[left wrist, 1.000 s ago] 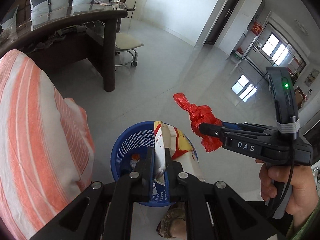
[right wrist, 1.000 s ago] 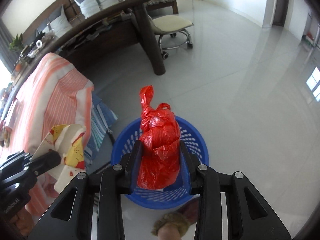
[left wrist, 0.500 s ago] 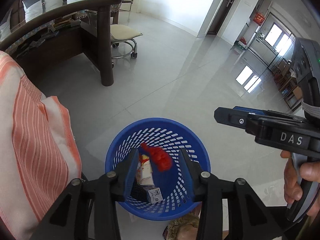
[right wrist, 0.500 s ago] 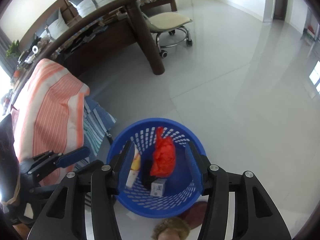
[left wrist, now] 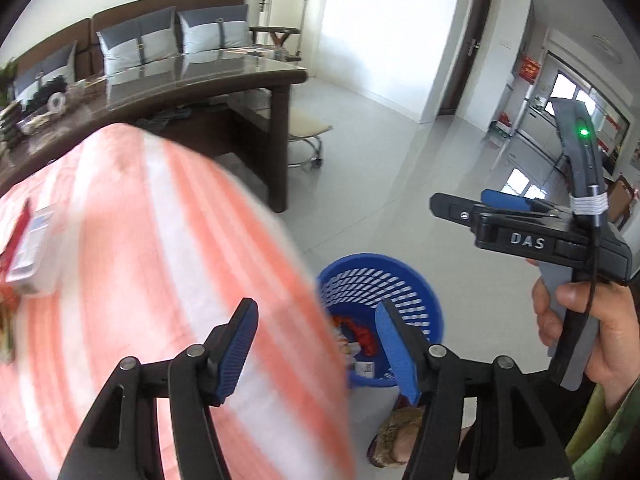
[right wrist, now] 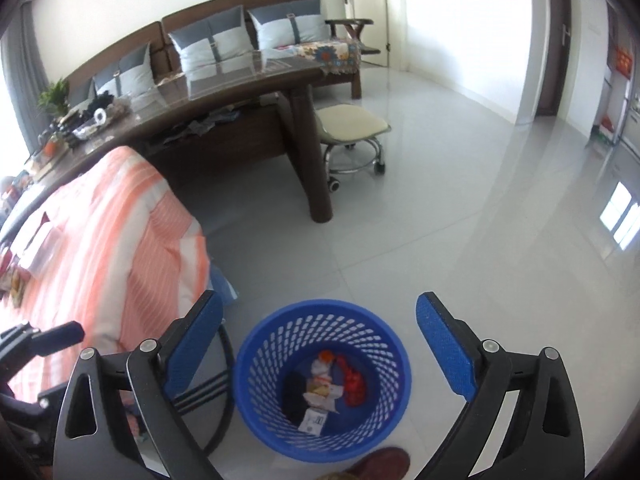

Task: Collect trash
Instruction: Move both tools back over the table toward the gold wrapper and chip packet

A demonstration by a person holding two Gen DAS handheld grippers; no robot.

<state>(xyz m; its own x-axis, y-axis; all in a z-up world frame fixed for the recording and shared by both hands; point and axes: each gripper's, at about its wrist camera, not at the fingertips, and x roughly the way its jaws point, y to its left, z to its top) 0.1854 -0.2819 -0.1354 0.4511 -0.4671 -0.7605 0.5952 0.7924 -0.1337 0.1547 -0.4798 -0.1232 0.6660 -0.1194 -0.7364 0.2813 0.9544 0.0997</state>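
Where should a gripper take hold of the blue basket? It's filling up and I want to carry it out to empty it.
Grip the top rim of the blue basket, coming straight down from above with one finger inside and one outside the wall. It stands upright and open-topped on the floor, the rim is bare, and the trash, including the red bag, lies low at the bottom.

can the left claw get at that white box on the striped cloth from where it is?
Probably yes. The left claw is open and empty above the orange-striped cloth, and nothing lies between it and the white box off to its left, though that area is motion-blurred.
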